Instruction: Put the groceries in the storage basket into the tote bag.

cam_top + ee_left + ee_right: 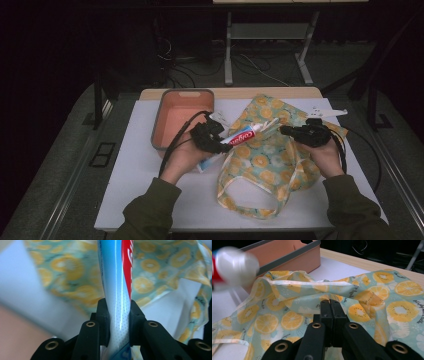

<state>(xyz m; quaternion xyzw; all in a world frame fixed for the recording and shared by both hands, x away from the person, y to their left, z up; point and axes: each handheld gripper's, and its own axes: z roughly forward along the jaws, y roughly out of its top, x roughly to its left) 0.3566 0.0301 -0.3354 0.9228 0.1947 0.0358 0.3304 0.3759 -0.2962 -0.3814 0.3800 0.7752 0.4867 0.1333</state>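
A red, white and blue toothpaste tube is clamped between the jaws of my left gripper, cap pointing toward the bag's mouth. In the left gripper view the tube runs upward from the gripper, whose pads press on both its sides. A teal cloth bag with orange-slice print lies on the table's right half. My right gripper is shut on the bag's upper rim. In the right gripper view the closed jaw tips pinch bunched fabric, and the tube's blurred white cap hangs at upper left.
An empty orange tray with a grey rim stands at the back left, close behind my left hand. A small white object lies at the back right. The bag's handle loop trails toward the front edge of the white table top.
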